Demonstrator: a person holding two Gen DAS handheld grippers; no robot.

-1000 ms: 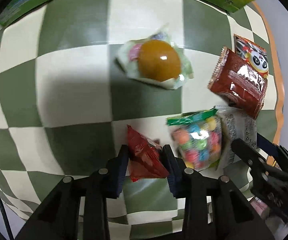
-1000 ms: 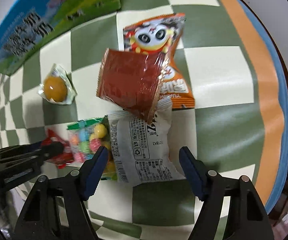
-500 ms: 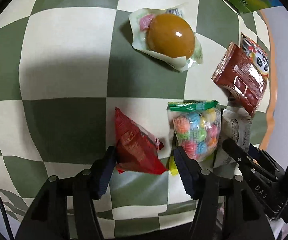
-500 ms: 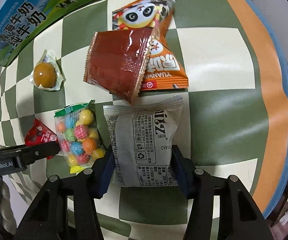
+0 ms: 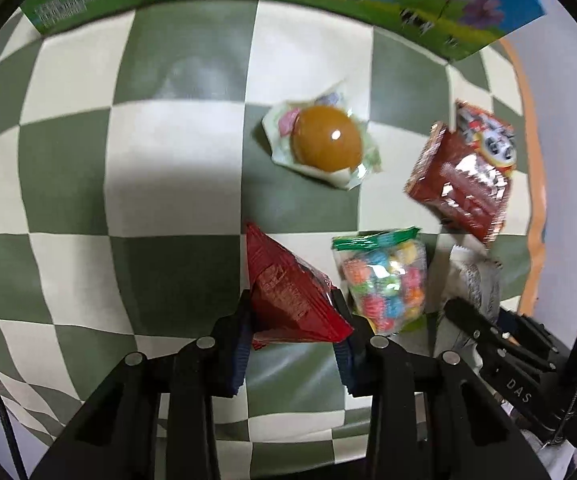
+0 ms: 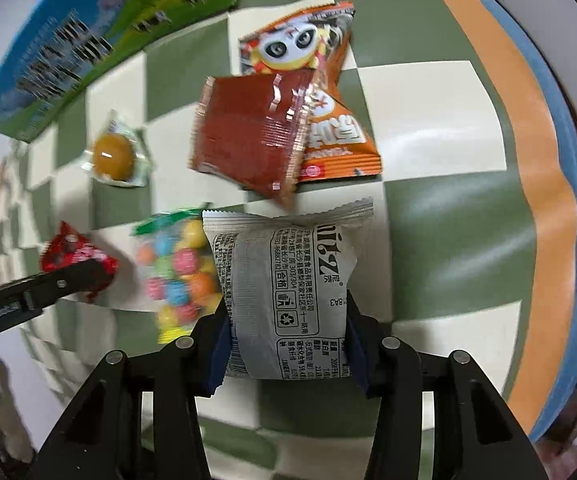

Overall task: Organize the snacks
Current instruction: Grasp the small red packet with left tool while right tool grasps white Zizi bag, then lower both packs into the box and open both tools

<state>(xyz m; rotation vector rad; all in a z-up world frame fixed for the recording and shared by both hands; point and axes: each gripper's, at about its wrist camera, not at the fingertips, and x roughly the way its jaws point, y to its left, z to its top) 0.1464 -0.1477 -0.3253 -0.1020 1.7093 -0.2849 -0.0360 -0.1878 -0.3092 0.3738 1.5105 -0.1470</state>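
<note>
Left wrist view: the left gripper is clenched on a red snack packet, its long axis pointing forward and left over the checkered counter; motion blur smears the candy bag.

Right wrist view: the right gripper clamps a grey snack pouch, lengthwise along the fingers, its near end cut off.

"DAS" marks the right gripper.

Tablecloth: green-and-cream checks, orange and blue border. Packets: grey with black print; glossy red; brown foil; orange with panda face; clear bag of multicoloured candy balls. Amber, possibly jelly, dome in pale wrapper; blue-green carton.
</note>
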